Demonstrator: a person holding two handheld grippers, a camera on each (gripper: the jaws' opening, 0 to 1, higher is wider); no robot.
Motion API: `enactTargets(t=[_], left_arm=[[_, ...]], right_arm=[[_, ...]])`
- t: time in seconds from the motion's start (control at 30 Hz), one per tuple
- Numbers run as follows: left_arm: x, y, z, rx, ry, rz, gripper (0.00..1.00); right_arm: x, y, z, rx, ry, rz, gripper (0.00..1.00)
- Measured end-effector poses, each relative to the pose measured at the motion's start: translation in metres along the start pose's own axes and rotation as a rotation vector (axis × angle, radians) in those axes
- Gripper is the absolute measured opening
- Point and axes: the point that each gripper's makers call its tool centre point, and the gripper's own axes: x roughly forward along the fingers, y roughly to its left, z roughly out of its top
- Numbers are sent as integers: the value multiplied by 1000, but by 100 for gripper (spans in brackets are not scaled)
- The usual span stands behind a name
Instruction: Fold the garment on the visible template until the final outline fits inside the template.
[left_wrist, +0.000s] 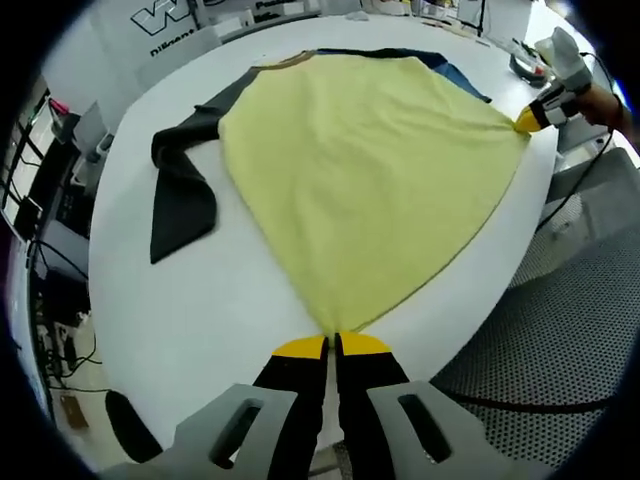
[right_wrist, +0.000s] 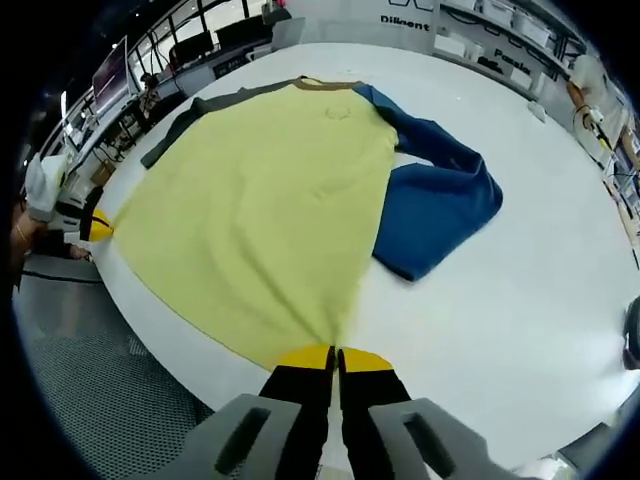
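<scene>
Yellow shirt (left_wrist: 360, 180) lies flat on white desk (left_wrist: 180, 320). Left claw (left_wrist: 331, 346) and right claw (right_wrist: 334, 357) each pinch hem corner. Fold starting; next lift hem toward collar (right_wrist: 325, 85).

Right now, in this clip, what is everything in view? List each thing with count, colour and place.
Garment: one, yellow body, spread flat on the table, hem corners pinched by both grippers.
Grey sleeve: one, dark grey, lying bent on the table beside the body.
Blue sleeve: one, blue, folded back on the table on the opposite side.
Table: one, white, round-edged, under the garment.
Floor: grey perforated matting beside the table.
Shelves and equipment: background, too small to detail.
Left gripper: black with yellow tips, shut on the hem.
Right gripper: same colours, shut on the other hem corner.
</scene>
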Motion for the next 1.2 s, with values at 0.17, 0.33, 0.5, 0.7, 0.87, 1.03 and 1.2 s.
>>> enactTargets(t=[0.17,0.33,0.5,0.7,0.87,1.03,1.2], left_arm=[[0,0,-2,42,23,9,3],[-1,3,-5,39,42,28,3],[-2,4,-6,27,37,30,3],[-2,3,-8,16,33,30,3],[-2,2,-8,10,31,24,3],[-2,2,-7,17,28,23,8],[-4,4,-6,-104,-22,29,21]], right_arm=[[0,2,-2,-8,9,6,0],[0,3,-3,-7,15,8,0],[0,5,-5,-12,25,16,0],[0,5,-6,-40,33,11,0],[1,6,-8,-54,41,9,0],[2,5,-8,-73,42,10,0],[-2,2,4,-21,-22,6,17]])
